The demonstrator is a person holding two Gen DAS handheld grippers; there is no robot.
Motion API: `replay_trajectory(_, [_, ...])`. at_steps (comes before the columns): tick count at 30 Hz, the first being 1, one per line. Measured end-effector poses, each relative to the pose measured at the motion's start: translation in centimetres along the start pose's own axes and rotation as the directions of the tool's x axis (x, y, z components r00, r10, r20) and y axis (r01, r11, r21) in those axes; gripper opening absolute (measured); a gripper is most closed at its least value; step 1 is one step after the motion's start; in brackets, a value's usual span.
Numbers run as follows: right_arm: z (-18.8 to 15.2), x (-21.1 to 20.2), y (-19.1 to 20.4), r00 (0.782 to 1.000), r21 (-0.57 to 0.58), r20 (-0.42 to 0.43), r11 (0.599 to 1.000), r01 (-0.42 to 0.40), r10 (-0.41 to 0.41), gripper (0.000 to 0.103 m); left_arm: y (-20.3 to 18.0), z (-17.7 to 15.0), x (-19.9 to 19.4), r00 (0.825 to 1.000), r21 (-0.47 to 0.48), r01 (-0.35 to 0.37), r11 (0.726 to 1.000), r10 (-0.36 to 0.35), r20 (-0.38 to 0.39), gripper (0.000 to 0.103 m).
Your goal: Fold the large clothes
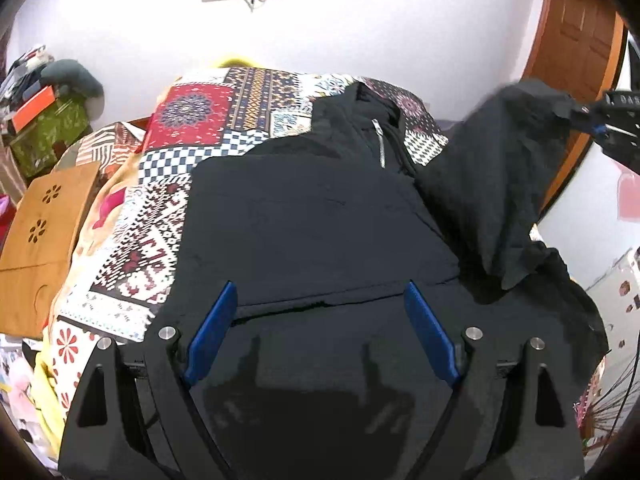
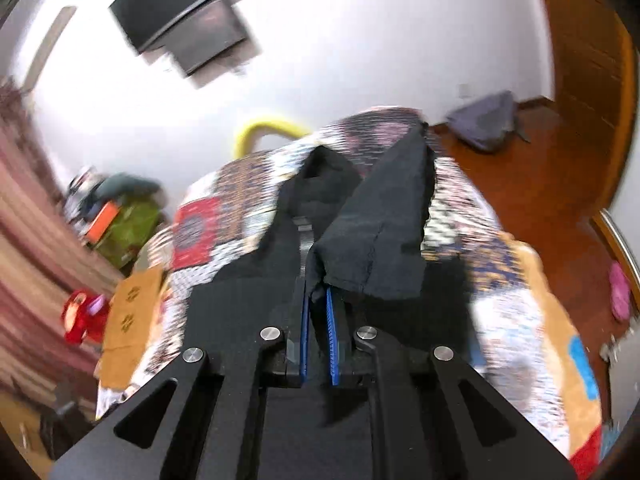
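Black jacket [image 1: 320,220] lies on the bed [image 1: 192,120], zipper [image 1: 379,142] up. My right claw [image 2: 318,304] is clamped on a sleeve [image 2: 384,224], lifted off the jacket's right side. My left claw [image 1: 320,320] hovers wide open, holding nothing, over the hem. Fabric looks soft and floppy, best pinched at cuffs or hems. Free bed left of the jacket.

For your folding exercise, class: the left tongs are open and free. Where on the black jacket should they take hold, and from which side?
Probably the near hem, taken from the viewer's side with the left tongs. It lies flat as a thin edge right between their open fingers, low and reachable. The right tongs are shut on the sleeve, lifted off the jacket.
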State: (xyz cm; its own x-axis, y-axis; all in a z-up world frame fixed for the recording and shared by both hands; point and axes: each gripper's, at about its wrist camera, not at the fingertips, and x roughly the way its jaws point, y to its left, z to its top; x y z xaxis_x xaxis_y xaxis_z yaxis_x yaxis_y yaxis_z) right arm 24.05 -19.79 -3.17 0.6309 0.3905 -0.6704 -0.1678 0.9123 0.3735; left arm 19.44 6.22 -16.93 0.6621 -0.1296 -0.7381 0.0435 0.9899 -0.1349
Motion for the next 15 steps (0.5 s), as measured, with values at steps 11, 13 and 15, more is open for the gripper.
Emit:
replay_trajectory(11, [-7.8, 10.9, 9.4, 0.953, -0.204, -0.301, 0.974, -0.099, 0.034, 0.007, 5.5, -1.6, -3.1, 0.998, -0.070, -0.054, 0.996, 0.055, 0.018, 0.085])
replay_trajectory(13, [-9.4, 12.1, 10.2, 0.942, -0.231, -0.336, 0.968, -0.102, 0.019, 0.007, 6.4, -2.1, -3.5, 0.997, -0.082, -0.069, 0.994, 0.070, 0.012, 0.085])
replay_trajectory(15, [-11.0, 13.2, 10.9, 0.930, -0.263, -0.368, 0.958, -0.116, 0.012, 0.007, 7.4, -2.7, -3.8, 0.996, -0.092, -0.092, 0.992, 0.092, 0.004, 0.085])
